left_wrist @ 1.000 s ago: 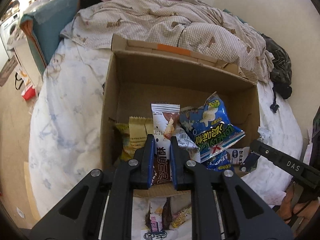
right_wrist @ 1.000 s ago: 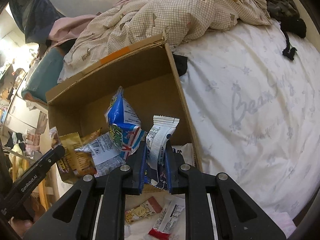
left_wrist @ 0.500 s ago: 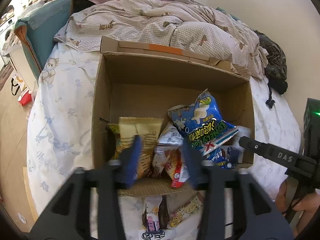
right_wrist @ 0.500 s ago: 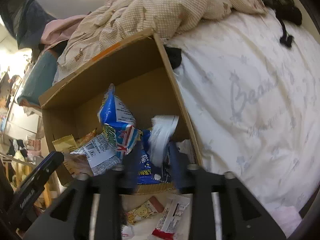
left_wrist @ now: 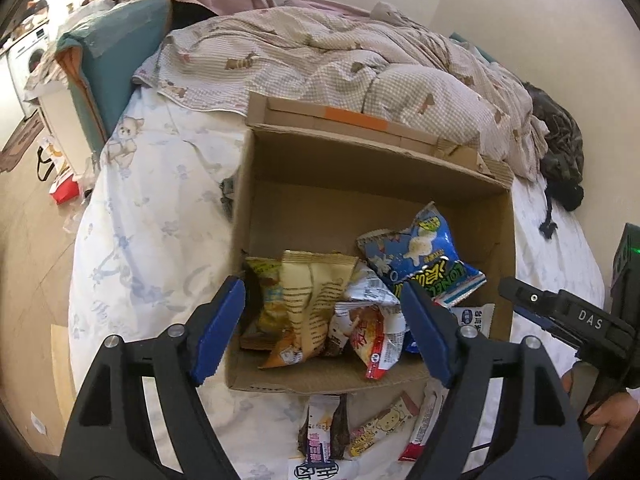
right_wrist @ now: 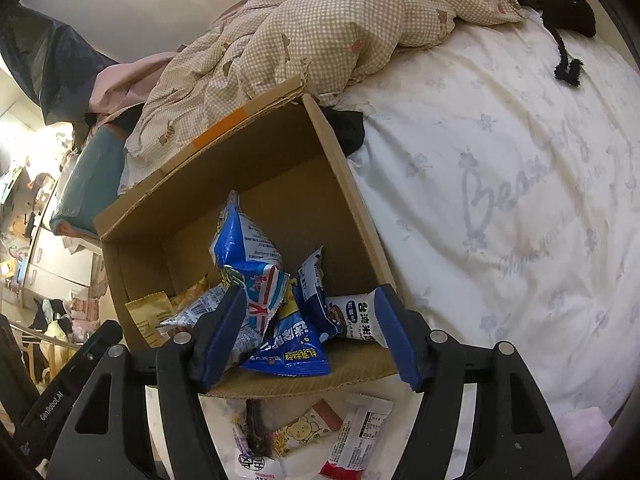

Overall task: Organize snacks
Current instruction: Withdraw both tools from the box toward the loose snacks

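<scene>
The left claw (left_wrist: 322, 326) is standing wide with its jaws opening, nothing gripped between the blue pads (left_wrist: 218, 330), hovering over the near edge of the cardboard box (left_wrist: 400, 172). The right claw (right_wrist: 308, 332) is likewise spreading apart, empty, over the same box's near right corner.

Below the left claw, a red-and-white snack packet (left_wrist: 370, 338) is lying crumpled against a tan, striped bag (left_wrist: 308, 304), with a yellow bag (left_wrist: 264, 280) tucked behind it at the box's left wall. A large blue puffed bag with green lettering (left_wrist: 424, 256) is leaning toward the right side. Below the right claw, a flat blue packet with a yellow label (right_wrist: 288, 344) is lying on the box floor, and a white-and-blue packet with dark characters (right_wrist: 356, 316) is resting beside it near the right wall.

Outside the box, on the white flowered bed sheet (right_wrist: 500, 184), several small packets (right_wrist: 312, 432) are lying loose just in front of the near wall. A checked beige duvet (left_wrist: 340, 64) is bunching behind the box.
</scene>
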A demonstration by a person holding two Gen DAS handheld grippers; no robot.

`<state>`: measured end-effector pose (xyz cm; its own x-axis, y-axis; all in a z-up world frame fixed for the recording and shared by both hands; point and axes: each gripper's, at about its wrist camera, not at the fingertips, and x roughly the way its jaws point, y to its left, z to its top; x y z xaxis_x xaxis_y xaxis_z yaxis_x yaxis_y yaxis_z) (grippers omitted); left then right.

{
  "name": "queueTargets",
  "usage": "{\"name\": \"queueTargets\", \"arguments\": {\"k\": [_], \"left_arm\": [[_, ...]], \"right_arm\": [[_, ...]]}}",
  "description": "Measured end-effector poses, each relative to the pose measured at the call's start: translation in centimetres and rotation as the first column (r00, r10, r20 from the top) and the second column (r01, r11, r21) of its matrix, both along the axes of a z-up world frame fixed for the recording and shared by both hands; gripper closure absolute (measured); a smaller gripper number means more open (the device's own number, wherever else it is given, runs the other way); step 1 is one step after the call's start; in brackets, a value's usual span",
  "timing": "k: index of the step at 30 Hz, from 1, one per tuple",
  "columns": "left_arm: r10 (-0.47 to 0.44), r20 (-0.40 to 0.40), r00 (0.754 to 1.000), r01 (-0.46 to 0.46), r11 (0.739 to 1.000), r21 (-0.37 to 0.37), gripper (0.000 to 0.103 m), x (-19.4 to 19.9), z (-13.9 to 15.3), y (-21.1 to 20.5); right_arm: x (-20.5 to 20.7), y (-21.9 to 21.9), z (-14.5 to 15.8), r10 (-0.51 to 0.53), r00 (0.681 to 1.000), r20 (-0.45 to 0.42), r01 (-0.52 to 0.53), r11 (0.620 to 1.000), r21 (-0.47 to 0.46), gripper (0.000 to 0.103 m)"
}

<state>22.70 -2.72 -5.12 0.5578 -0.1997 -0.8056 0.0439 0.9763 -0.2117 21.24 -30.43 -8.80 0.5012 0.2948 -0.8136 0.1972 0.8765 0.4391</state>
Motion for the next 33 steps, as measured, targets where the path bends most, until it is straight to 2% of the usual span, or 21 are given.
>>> {"name": "queueTargets", "arguments": {"k": [8, 14, 23, 28, 31, 33], "left_arm": [[0.010, 0.012, 1.000, -0.011, 1.000, 0.021, 0.026, -1.6, 0.7, 0.8], [0.022, 0.018, 1.000, -0.023, 0.999, 0.040, 0.026, -3.2, 1.2, 1.5], [0.047, -0.022, 0.999, -0.045, 0.997, 0.070, 0.026, -6.5, 0.5, 2.6], [0.078, -0.061, 0.995, -0.075, 0.995, 0.060, 0.026, -7.7, -0.3, 3.6], [0.098, -0.095, 0.991, -0.093, 0.994, 0.048, 0.026, -8.0, -1.0, 4.0], [0.098, -0.135, 0.986, -0.093, 0.995, 0.045, 0.026, -8.0, -2.0, 4.0]], "right_arm": [[-1.6, -0.6, 0.0, -0.025, 1.000, -0.014, 0.026, 0.999, 0.040, 0.034], [-3.7, -0.8, 0.6, -0.033, 0.999, -0.016, 0.034, 0.999, 0.034, 0.034], [-6.8, -0.4, 0.7, -0.008, 1.000, -0.026, 0.008, 1.000, 0.018, 0.034], [-8.2, 0.4, 0.1, 0.014, 0.998, -0.053, -0.013, 1.000, 0.006, 0.034], [-9.0, 0.8, -0.7, 0.019, 0.997, -0.080, -0.017, 1.000, 0.020, 0.034], [-9.3, 0.7, -1.3, 0.021, 0.994, -0.106, -0.014, 0.998, 0.064, 0.034]]}}
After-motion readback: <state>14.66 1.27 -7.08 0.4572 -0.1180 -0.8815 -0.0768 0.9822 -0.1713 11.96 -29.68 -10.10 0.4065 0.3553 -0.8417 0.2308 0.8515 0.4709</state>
